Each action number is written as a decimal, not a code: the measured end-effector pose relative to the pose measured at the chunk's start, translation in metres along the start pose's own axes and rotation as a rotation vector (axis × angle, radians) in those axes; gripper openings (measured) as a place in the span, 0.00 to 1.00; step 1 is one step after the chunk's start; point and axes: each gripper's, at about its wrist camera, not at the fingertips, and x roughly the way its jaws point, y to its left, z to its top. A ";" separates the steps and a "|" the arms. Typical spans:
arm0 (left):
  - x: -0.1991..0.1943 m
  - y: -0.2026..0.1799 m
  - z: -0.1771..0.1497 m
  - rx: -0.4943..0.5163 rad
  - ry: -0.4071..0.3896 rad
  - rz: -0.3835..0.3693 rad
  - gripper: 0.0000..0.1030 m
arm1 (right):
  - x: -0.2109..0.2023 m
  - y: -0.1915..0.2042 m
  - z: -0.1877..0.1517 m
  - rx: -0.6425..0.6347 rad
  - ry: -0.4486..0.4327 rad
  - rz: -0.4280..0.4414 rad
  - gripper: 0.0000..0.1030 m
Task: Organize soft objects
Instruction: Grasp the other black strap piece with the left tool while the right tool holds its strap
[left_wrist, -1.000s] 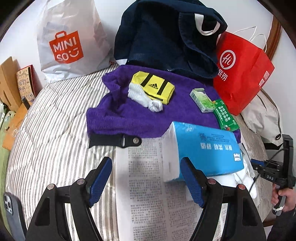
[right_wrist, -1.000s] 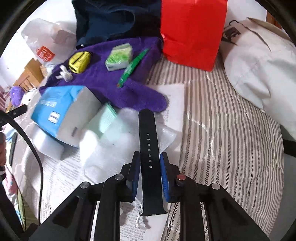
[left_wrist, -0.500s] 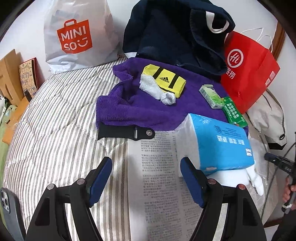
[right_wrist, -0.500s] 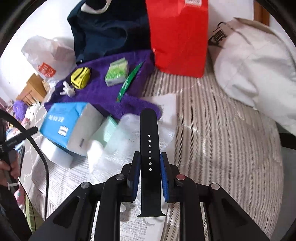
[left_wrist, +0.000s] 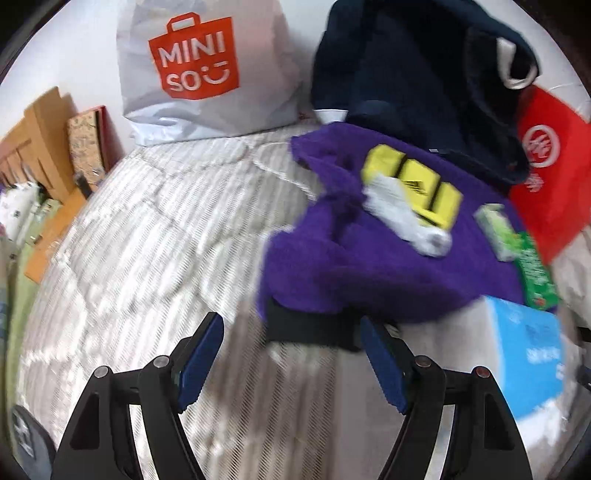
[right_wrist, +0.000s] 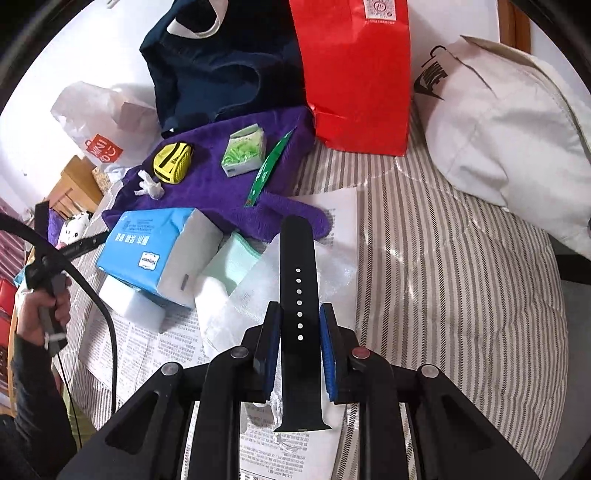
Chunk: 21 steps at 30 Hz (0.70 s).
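Striped quilt on a bed (left_wrist: 147, 229), cluttered along the far edge: white shopping bag (left_wrist: 207, 66), navy tote (left_wrist: 417, 74), red paper bag (right_wrist: 354, 70), purple towel (left_wrist: 369, 266) spread in front with small items on it. Newspaper sheet (right_wrist: 162, 343) lying on the quilt under a blue tissue pack (right_wrist: 147, 247).

Right tool (right_wrist: 298, 354) is gripping the holed black watch strap (right_wrist: 297, 280) by its edges, pads pinching mid-length, long end sticking forward over a clear plastic bag (right_wrist: 332, 266).

Left tool (left_wrist: 291, 358) is standing wide open, nothing between the pads, pointing down at the quilt. Second strap half (left_wrist: 306, 328), the short black one, is lying on the quilt just ahead, partly tucked under the towel's near edge, close to the right pad. View is motion-blurred.

Handling read: strap looks like silicone, light, floppy, a bit grippy. It should bend, not break. Flat on soft bedding, so I'd take it across the width near the exposed end, pressing slightly into the quilt, and watch for snagging the towel along with it.
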 end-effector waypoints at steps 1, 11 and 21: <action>0.003 0.001 0.002 -0.001 0.000 0.018 0.73 | 0.002 0.002 0.000 -0.003 0.005 -0.002 0.20; 0.022 0.001 0.006 0.031 0.040 0.026 0.75 | 0.016 0.015 -0.001 -0.029 0.042 0.005 0.20; 0.002 -0.024 -0.020 0.197 0.062 -0.056 0.75 | 0.013 0.025 -0.004 -0.056 0.041 0.021 0.20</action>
